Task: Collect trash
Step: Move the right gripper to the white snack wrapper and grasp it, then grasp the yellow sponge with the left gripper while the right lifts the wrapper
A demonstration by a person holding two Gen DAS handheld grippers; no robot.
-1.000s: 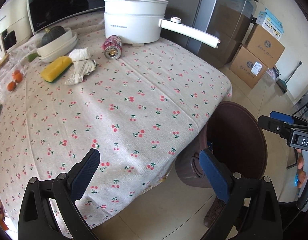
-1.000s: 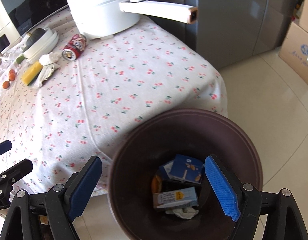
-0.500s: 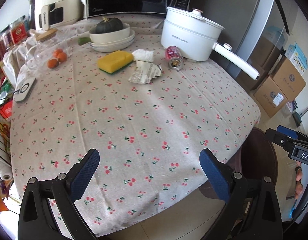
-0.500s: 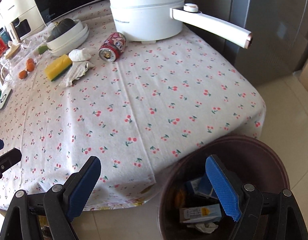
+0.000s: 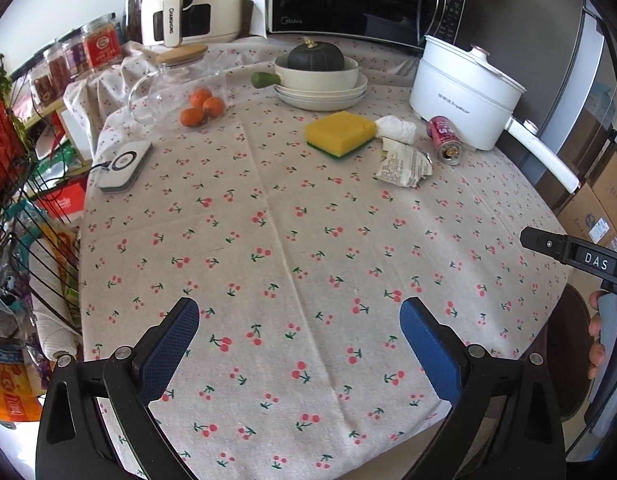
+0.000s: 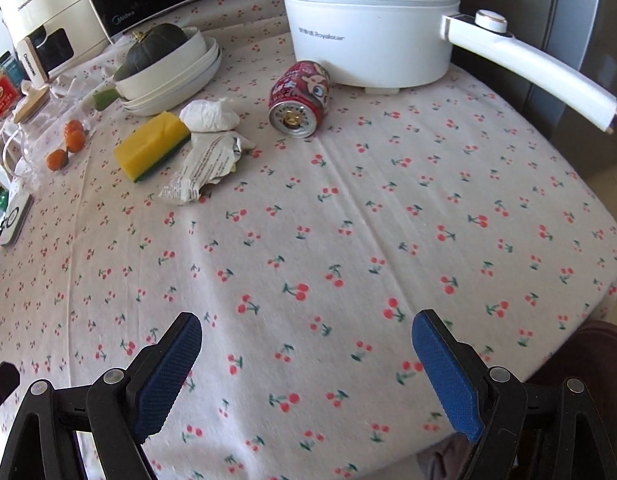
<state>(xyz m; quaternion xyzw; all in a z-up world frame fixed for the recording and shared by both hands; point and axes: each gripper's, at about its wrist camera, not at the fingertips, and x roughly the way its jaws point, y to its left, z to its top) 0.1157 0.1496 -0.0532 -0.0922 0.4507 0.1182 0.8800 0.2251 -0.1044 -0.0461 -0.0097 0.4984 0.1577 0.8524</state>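
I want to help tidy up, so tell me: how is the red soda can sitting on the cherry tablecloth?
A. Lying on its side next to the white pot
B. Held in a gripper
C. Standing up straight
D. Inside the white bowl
A. The red can lies on its side on the tablecloth, its round metal end facing the camera, right in front of the white pot; neither gripper holds it.

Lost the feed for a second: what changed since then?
Both grippers swung from over the brown bin back over the table; the left gripper and right gripper are open and empty, as before. The can, wrapper, tissue and sponge haven't moved.
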